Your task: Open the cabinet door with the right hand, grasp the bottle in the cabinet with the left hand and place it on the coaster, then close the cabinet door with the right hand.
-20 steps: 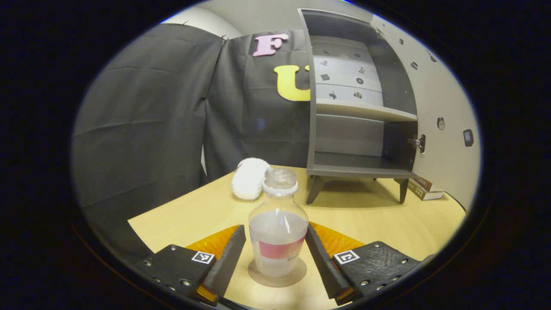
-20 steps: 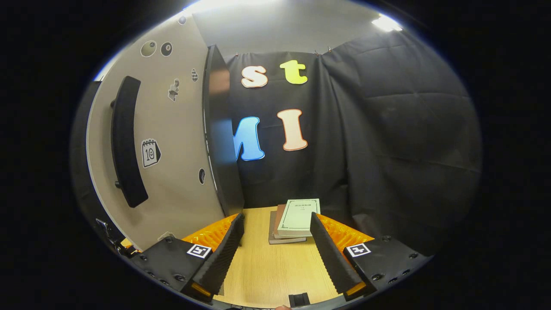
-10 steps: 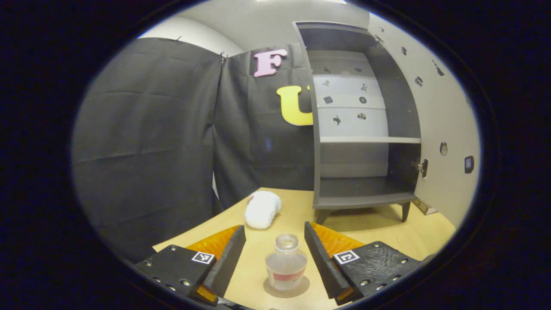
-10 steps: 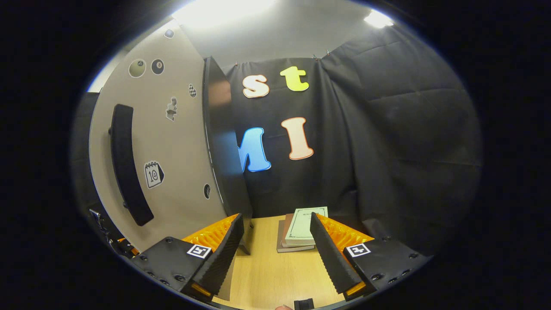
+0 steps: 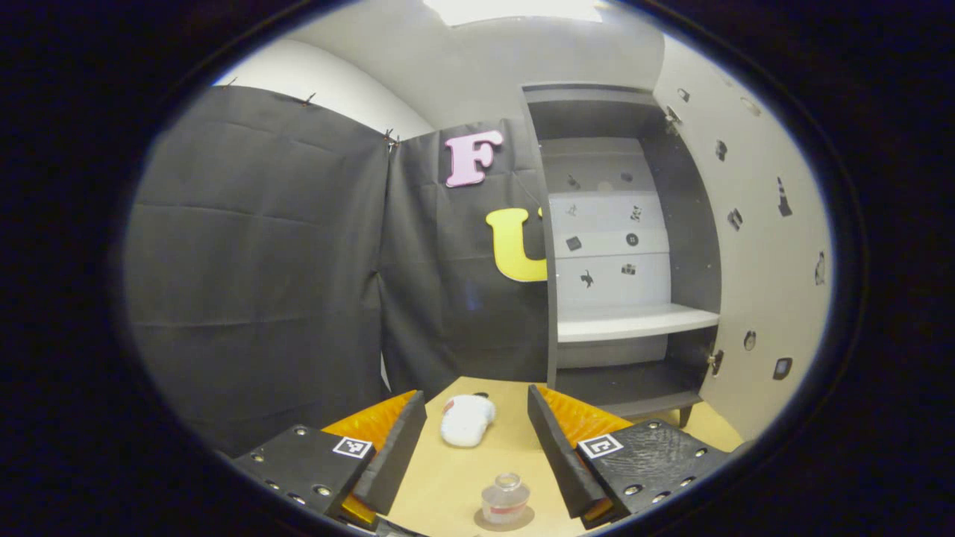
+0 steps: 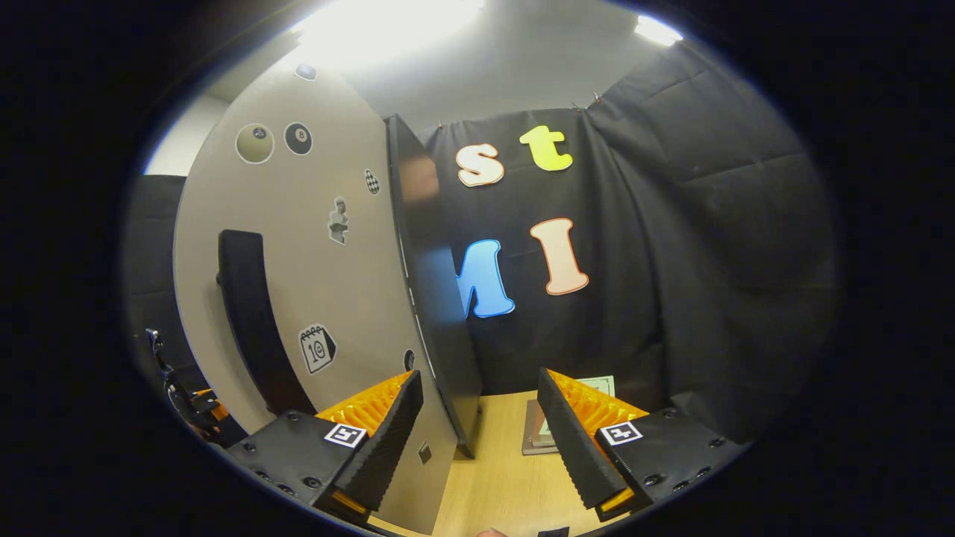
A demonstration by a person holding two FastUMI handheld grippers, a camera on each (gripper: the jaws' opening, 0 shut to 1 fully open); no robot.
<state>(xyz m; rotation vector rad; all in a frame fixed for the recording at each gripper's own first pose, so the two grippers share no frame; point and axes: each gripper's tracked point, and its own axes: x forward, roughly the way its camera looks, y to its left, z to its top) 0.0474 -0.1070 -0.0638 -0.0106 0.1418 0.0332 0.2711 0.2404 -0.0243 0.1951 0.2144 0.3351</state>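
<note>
In the left gripper view a small clear bottle (image 5: 505,501) with a red label stands upright on a round coaster (image 5: 522,519) on the wooden table. My left gripper (image 5: 477,432) is open, raised well above and back from the bottle, with nothing between its fingers. The grey cabinet (image 5: 627,246) stands open farther back, its shelves bare. In the right gripper view the cabinet door (image 6: 313,283) with its dark handle (image 6: 254,321) stands open close in front. My right gripper (image 6: 477,425) is open, with the door's edge between its fingers and neither finger touching it.
A white fluffy object (image 5: 466,419) lies on the table (image 5: 448,477) beyond the bottle. A stack of books (image 6: 548,432) lies on the table to the right of the door. Black cloth walls surround the table on the left and behind.
My left gripper has risen and drawn back from the bottle, which now looks small and low. My right gripper has moved up and left, so the door's edge lies between its fingers.
</note>
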